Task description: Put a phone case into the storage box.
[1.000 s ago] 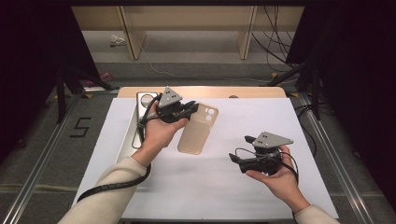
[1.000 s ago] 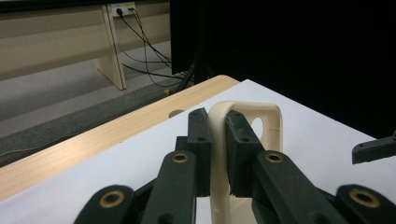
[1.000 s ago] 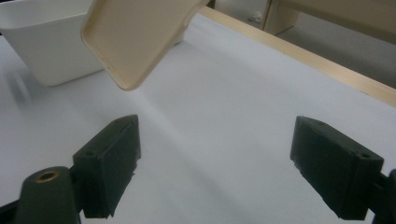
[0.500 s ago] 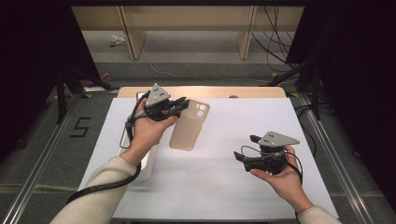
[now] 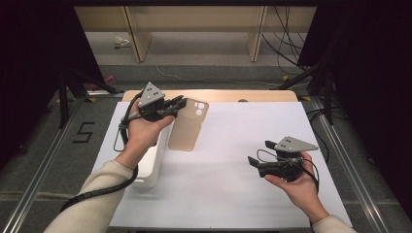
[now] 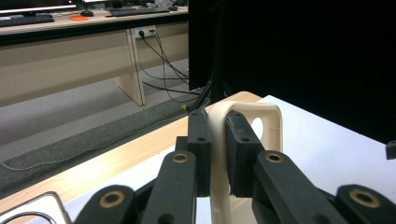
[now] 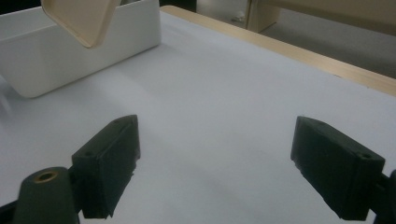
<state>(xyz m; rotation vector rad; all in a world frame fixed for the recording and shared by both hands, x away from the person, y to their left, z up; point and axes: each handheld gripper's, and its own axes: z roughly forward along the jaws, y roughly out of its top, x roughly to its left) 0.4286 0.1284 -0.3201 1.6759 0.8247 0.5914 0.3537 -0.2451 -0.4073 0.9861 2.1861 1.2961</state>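
Observation:
A beige phone case point(image 5: 187, 130) hangs tilted over the white-covered table point(image 5: 233, 184), next to the tray's right wall. My left gripper point(image 5: 180, 103) is shut on its upper edge near the camera cutout. In the left gripper view the two black pads point(image 6: 200, 140) pinch the thin beige phone case point(image 6: 270, 119) wall between them. My right gripper point(image 5: 261, 152) is held in a hand above the table's right part, jaws wide open and pointing left. In the right gripper view the right gripper point(image 7: 229, 163) has bare white sheet between its jaws, and the phone case point(image 7: 81, 18) hangs at the top left.
A white rectangular tray point(image 5: 151, 167) stands along the table's left side, under the left forearm; the right gripper view has the tray point(image 7: 70, 56) at upper left. A wooden strip point(image 5: 252, 95) borders the far edge. Cables and desk legs lie on the floor beyond.
The left hand has carried the phone case leftward and a little up, from the table's middle toward the tray. The right hand has stayed nearly still, jaws open.

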